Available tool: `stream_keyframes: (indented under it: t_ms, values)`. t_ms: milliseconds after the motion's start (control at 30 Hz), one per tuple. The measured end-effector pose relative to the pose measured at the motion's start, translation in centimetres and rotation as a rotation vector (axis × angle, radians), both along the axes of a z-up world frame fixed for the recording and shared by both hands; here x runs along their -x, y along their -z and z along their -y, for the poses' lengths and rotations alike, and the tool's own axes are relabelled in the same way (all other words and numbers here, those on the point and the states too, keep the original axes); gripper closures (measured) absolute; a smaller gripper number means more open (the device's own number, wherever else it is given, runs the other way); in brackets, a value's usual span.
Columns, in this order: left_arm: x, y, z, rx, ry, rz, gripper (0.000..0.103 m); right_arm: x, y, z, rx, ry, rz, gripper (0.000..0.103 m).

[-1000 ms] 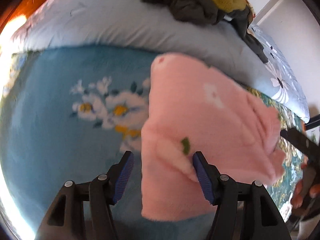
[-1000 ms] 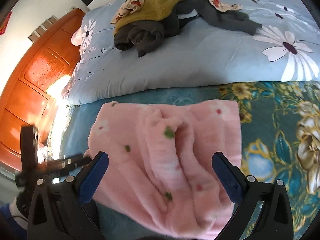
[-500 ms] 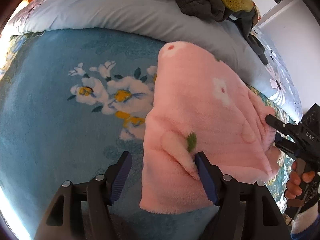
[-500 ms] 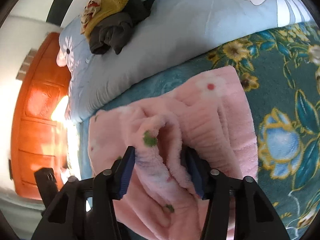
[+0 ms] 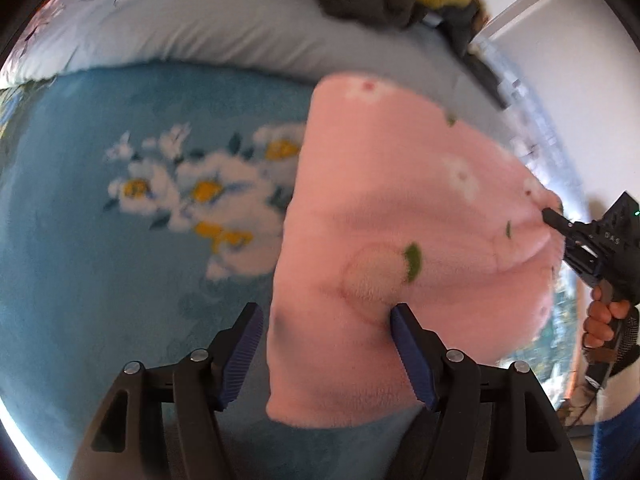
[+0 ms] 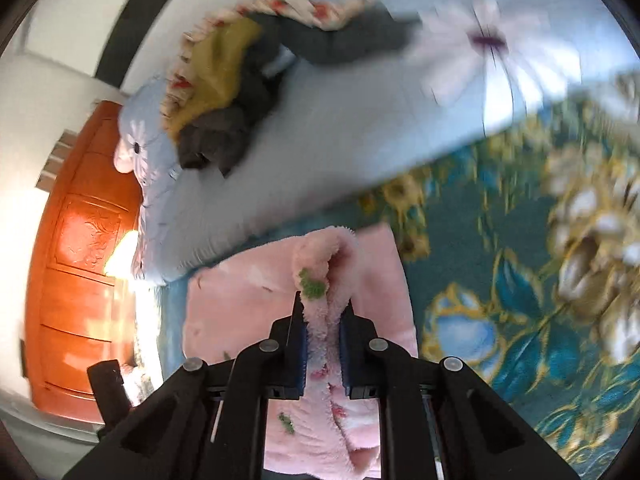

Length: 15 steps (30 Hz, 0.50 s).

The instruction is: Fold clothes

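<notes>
A folded pink fleece garment [image 5: 392, 216] with small flowers lies on the blue flowered blanket [image 5: 120, 240]. My left gripper [image 5: 326, 354] is open, its jaws straddling the garment's near left edge, the right pad pressed into the fleece. My right gripper [image 6: 322, 330] is shut on a raised ridge of the pink garment [image 6: 320, 268]. The right gripper also shows in the left wrist view [image 5: 584, 240], gripping the garment's far right side.
A light blue duvet [image 5: 180, 28] lies behind the garment, with a pile of dark grey and mustard clothes [image 6: 224, 92] on it. An orange wooden door [image 6: 76, 264] stands at the left. A teal flowered cover [image 6: 520, 280] lies to the right.
My right gripper closed from wide open onto a ridge of the pink garment and lifted it. My left gripper stayed open at the garment's near edge.
</notes>
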<state>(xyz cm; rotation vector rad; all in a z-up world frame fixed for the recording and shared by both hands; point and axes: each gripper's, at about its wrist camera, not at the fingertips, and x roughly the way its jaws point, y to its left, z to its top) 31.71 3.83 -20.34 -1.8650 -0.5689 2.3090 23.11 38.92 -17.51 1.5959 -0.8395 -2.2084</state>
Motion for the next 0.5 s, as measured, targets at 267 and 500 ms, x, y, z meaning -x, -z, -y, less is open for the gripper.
stream_keyframes:
  t_ms: [267,500]
  values:
    - [0.5,0.9,0.1,0.029,-0.029,0.046,0.029,0.7,0.8,0.9,-0.055,-0.055,0.014,0.079]
    - [1.4,-1.2,-0.8,0.050,0.000,-0.038,0.030,-3.9,-0.3,-1.6,0.008,0.009,-0.014,0.049]
